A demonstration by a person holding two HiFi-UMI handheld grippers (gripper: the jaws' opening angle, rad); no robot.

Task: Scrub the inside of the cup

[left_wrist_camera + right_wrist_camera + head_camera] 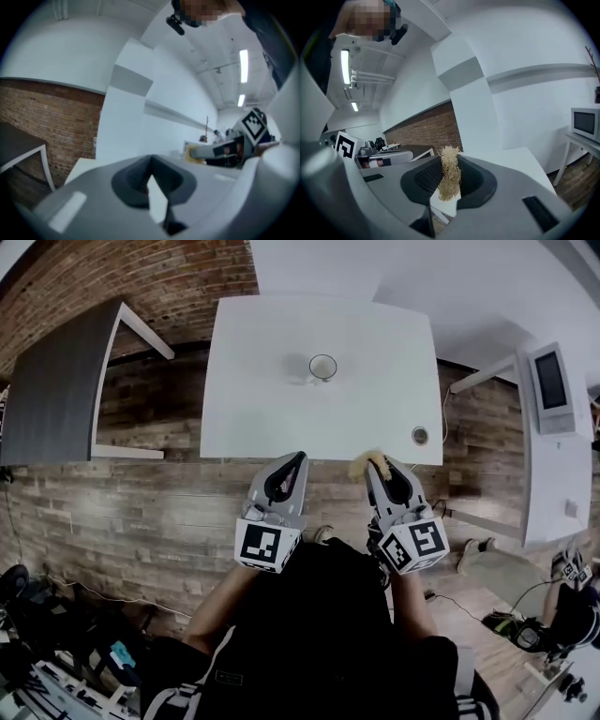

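Observation:
A clear glass cup [322, 367] stands upright near the middle of the white table [253, 418], far ahead of both grippers. My left gripper [298, 458] is held short of the table's near edge, jaws shut with nothing between them [151, 174]. To its right my right gripper [375, 461] is shut on a tuft of straw-coloured scrubbing fibre [361, 465]. In the right gripper view the fibre scrubber [449, 174] sticks up from between the closed jaws. Both grippers point towards the table and are well clear of the cup.
A small round metal object [420, 435] lies at the table's near right corner. A dark grey table [52, 381] stands to the left. At the right a white bench holds a microwave [552, 385]. The floor is wood plank, with a brick wall behind.

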